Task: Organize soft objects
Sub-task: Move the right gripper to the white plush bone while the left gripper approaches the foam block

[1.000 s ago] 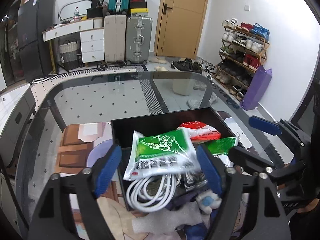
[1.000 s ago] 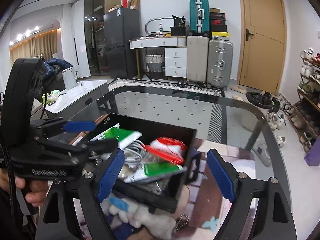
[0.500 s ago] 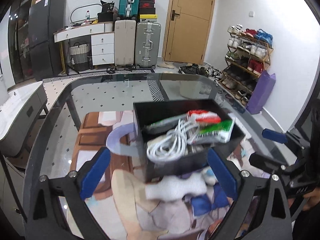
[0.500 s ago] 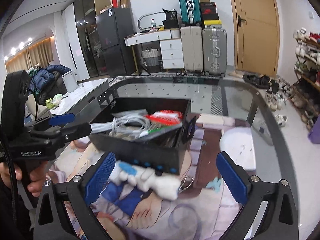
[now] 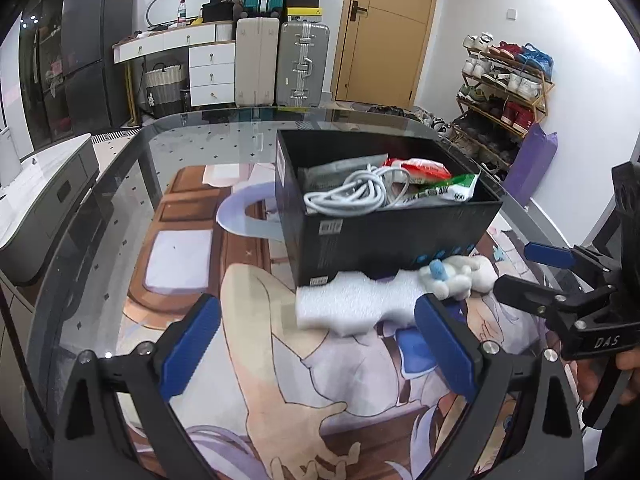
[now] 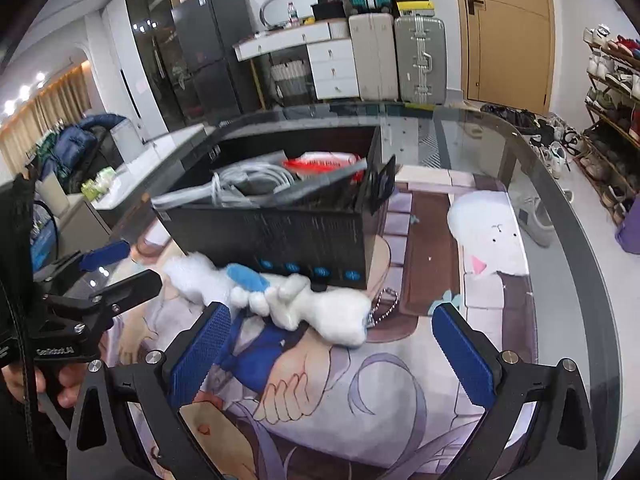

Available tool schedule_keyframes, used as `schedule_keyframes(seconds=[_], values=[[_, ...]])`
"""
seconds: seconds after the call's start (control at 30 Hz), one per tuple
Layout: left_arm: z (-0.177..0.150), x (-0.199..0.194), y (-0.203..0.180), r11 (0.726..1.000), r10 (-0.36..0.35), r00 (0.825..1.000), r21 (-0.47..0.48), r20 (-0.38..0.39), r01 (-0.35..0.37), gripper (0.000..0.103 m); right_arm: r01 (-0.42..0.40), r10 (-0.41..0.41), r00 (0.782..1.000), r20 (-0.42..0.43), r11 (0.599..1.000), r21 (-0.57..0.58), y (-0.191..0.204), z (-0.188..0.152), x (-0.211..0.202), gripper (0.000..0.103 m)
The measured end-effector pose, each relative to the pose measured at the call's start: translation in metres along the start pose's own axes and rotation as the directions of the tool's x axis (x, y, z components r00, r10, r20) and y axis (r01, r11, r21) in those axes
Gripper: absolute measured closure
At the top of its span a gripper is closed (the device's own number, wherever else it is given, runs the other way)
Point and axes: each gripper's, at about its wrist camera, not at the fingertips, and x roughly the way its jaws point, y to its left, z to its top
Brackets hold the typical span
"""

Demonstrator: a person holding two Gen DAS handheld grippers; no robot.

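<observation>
**Soft objects: box partly filled, two pieces still out**

Soft objects are sitting split between box and worktop. Black box (image 5: 384,220) is already holding a white cable coil (image 5: 348,196), a red-white packet (image 5: 424,168) and a green packet (image 5: 448,190). White foam piece (image 5: 352,304) and plush toy (image 6: 272,296) are still lying on the printed mat (image 5: 280,380), touching the box's near wall, so judging the task roughly midway: these two left to go in.

Left gripper (image 5: 316,340) is hovering with fingers spread wide, gripping nothing; foam is lying at 12 o'clock just past the tips. Right gripper (image 6: 336,352) is likewise released and empty, plush at 11 o'clock just ahead.

Room: mat is lying open toward 6 o'clock in both views. Glass worktop (image 6: 560,184) edge is curving away at 3 o'clock in the right view, well apart from the plush. Grippers are working near each other, each showing in the other's view, so crossing paths looks like the main risk. Box contents are piling near the rim; space inside looks tight.
</observation>
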Motion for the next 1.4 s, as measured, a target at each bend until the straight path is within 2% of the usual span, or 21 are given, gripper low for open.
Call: schedule_keyframes(seconds=[0.23,0.53,1.2,1.27,1.4], values=[[-0.006,0.005,0.002,1.0,-0.022,1.0,-0.013,-0.013,0.022,0.005,-0.001,0.001,0.998,-0.068,1.0,-0.008,0.008,-0.002,0.023,0.001],[-0.008,0.005,0.009,0.997,-0.042,0.999,-0.069,-0.022,0.04,0.005,-0.012,0.007,0.993,-0.117,0.999,-0.038,0.019,0.002,0.048,0.001],[-0.01,0.006,0.003,0.998,-0.039,0.999,-0.054,-0.025,0.038,0.005,-0.012,0.013,0.992,-0.126,1.0,0.006,0.011,0.018,0.063,0.001],[-0.01,0.006,0.004,0.998,-0.04,0.999,-0.054,-0.023,0.039,0.005,-0.004,0.003,0.993,-0.122,1.0,-0.007,0.011,0.015,0.062,0.008],[-0.01,0.007,0.005,0.998,-0.04,0.999,-0.054,-0.029,0.038,0.005,-0.01,0.01,0.995,-0.1,1.0,-0.001,0.008,0.012,0.057,0.015]])
